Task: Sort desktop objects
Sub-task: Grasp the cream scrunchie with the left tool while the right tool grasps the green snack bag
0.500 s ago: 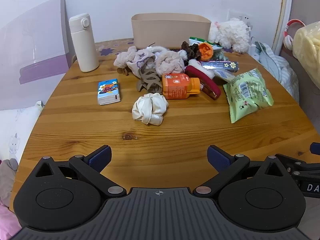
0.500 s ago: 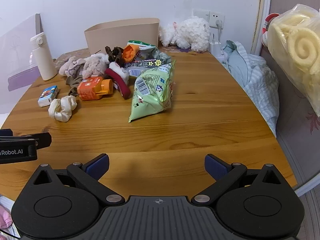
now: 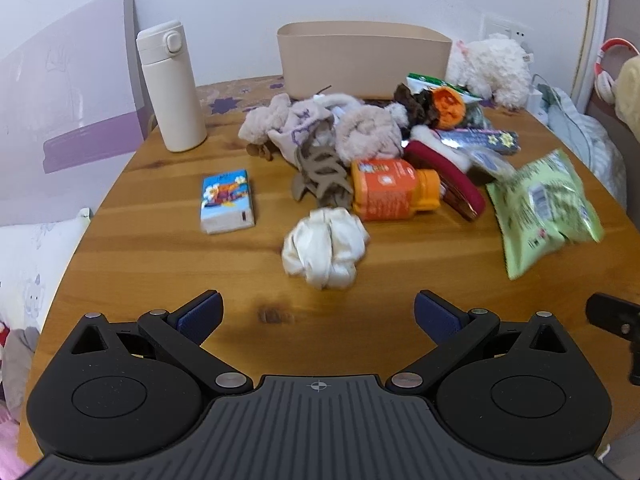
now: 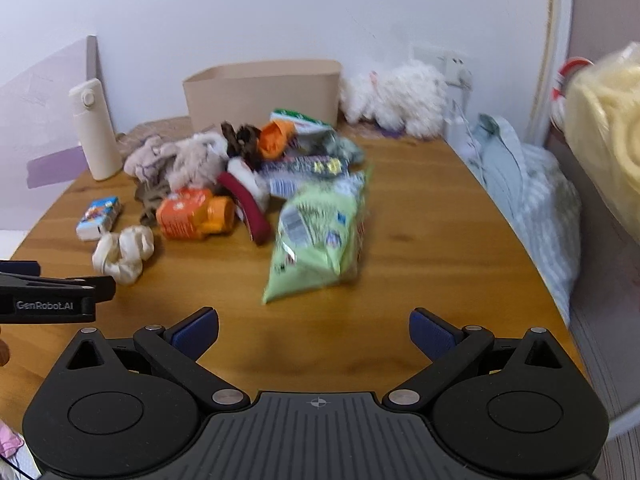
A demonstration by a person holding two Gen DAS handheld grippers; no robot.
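Observation:
A heap of small objects lies on the round wooden table (image 3: 160, 264): a cream scrunchie (image 3: 325, 246), an orange bottle (image 3: 390, 190) on its side, a blue tissue pack (image 3: 227, 201), a brown hair claw (image 3: 320, 174), pinkish plush scrunchies (image 3: 320, 120) and a green snack bag (image 3: 544, 208). My left gripper (image 3: 318, 314) hangs open over the near table, just short of the cream scrunchie. Over bare wood, short of the green snack bag (image 4: 320, 236), my right gripper (image 4: 314, 332) is open too. Neither holds anything.
A beige bin (image 3: 362, 56) stands at the back against the wall, a cream thermos (image 3: 172, 88) at the back left, a white plush toy (image 3: 490, 68) at the back right. Folded striped cloth (image 4: 528, 184) lies off the right edge. The left gripper's side (image 4: 52, 296) shows in the right wrist view.
Both grippers have moved forward toward the heap, so the objects look nearer and larger. Both stay open, and nothing on the table has moved.

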